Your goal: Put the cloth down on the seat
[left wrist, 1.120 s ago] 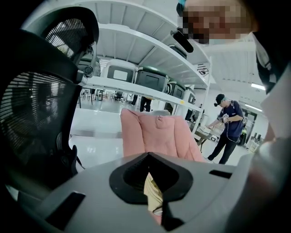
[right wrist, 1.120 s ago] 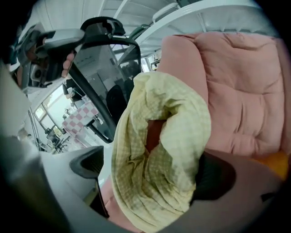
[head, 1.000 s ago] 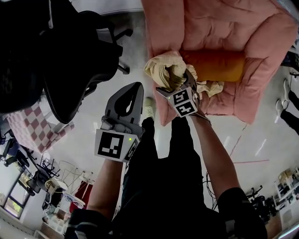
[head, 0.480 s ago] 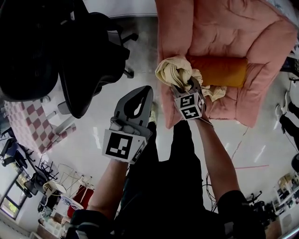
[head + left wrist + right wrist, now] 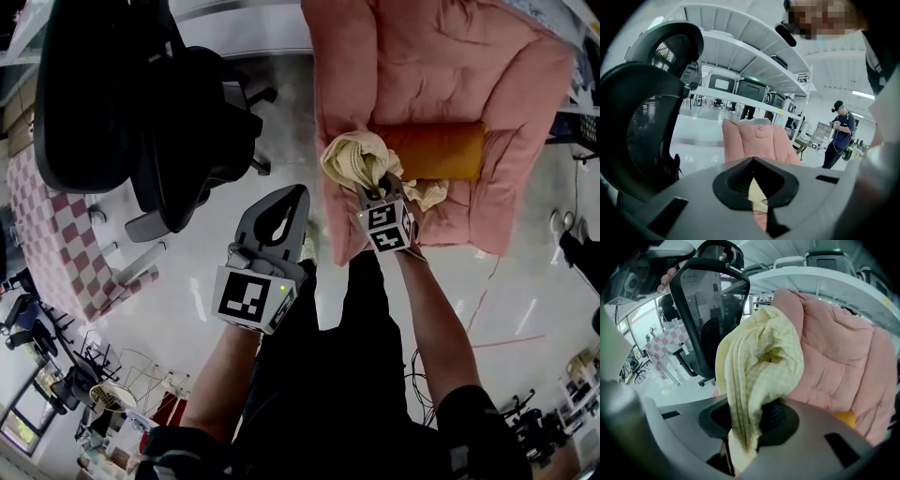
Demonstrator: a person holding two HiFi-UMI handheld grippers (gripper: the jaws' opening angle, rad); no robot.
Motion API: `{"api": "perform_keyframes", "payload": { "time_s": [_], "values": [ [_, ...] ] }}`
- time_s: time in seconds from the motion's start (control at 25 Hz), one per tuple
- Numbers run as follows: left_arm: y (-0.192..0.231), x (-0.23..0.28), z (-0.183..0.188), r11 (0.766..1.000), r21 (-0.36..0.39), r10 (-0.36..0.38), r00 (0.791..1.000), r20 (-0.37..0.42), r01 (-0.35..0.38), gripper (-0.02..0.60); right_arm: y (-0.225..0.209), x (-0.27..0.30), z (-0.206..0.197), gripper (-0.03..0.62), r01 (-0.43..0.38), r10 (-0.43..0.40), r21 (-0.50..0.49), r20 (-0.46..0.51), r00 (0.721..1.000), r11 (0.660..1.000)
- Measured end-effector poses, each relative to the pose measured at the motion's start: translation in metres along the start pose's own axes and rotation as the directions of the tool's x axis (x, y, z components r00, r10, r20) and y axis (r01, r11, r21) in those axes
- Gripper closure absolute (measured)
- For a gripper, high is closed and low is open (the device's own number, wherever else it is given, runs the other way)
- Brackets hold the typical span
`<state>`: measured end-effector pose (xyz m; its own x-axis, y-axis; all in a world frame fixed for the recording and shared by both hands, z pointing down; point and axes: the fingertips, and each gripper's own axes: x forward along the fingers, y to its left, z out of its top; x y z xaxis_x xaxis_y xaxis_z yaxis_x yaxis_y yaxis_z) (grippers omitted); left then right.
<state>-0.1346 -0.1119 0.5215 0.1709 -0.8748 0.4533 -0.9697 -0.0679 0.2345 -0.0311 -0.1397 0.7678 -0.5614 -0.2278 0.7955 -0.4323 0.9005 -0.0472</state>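
The pink armchair (image 5: 441,84) stands directly ahead of the right hand-held gripper (image 5: 380,187), and the black office chair (image 5: 141,112) is ahead and to the left of the left hand-held gripper (image 5: 281,202). An orange cushion (image 5: 441,150) lies on the seat (image 5: 450,202), just beyond the right one.

The cloth (image 5: 356,159) is bunched up, rising from the right jaws over the front corner of the seat. A second ago these jaws stood wide around it. Now they are closing and already pinch the fabric, so I judge the cloth is being regripped, not released, and the putting down is not yet done. The left jaws are clenched together and hold nothing.
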Motion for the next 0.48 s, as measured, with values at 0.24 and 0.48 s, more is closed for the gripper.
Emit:
{"api": "perform_keyframes", "payload": {
  "time_s": [0.24,0.48],
  "values": [
    [-0.013,-0.012,0.023,0.999,-0.002,-0.038,0.998,0.040,0.038,0.575,-0.018,-0.058,0.008,0.487,0.064,-0.066,0.036,0.060,0.996,0.997],
    [-0.036,-0.022,0.049,0.993,-0.014,-0.117,0.991,0.072,0.118,0.575,-0.048,-0.126,0.020,0.488,0.142,-0.163,0.146,0.137,0.977,0.979]
  ]
}}
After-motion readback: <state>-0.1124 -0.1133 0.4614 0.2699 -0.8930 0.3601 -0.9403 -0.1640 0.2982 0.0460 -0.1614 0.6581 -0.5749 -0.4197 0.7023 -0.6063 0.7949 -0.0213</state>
